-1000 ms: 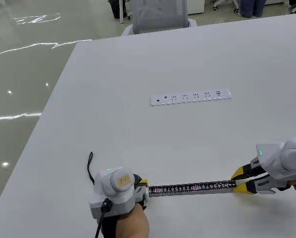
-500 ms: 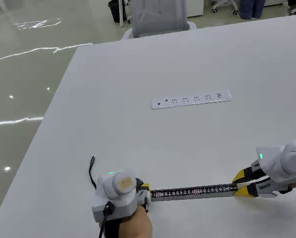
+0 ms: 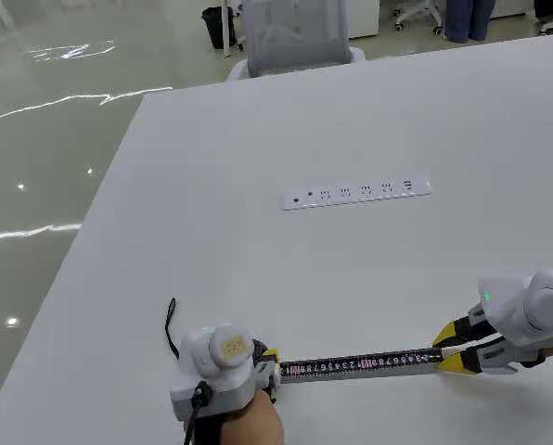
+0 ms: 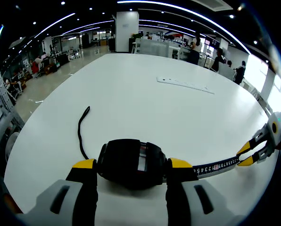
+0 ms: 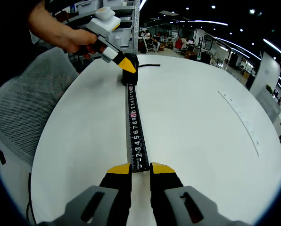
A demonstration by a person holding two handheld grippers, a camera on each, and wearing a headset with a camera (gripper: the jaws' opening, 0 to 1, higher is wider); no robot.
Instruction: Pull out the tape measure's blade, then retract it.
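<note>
R gripper (image 5: 140,168): your jaws are pinched shut on the tip of the blade (image 5: 133,127), yellow pads either side of its end, low numbers right at the tips. L gripper (image 4: 133,165): jaws clamped on the black case (image 4: 127,160), one pad each side, w/ the case sitting on the table (image 3: 351,120) near its near-left corner. Between the two, the blade lies flat along the near edge, running left to right, printed face up, no visible twist or sag. The strap (image 4: 81,127) trails off the case to the far left, loose on the top.

My read: blade is part-way out, retract not yet done. To do it well:
- Pull your R hand straight along the blade line, low to the table, no lift. A kink is the risk if the tip rises or swings.
- Hold the case square w/ your L hand so its mouth faces the R gripper.
- For the retract, don't just drop the tip. Walk your R hand toward the case & let the spring feed in slow.

The power strip (image 3: 358,192) sits well apart on the far side, not in the way.
</note>
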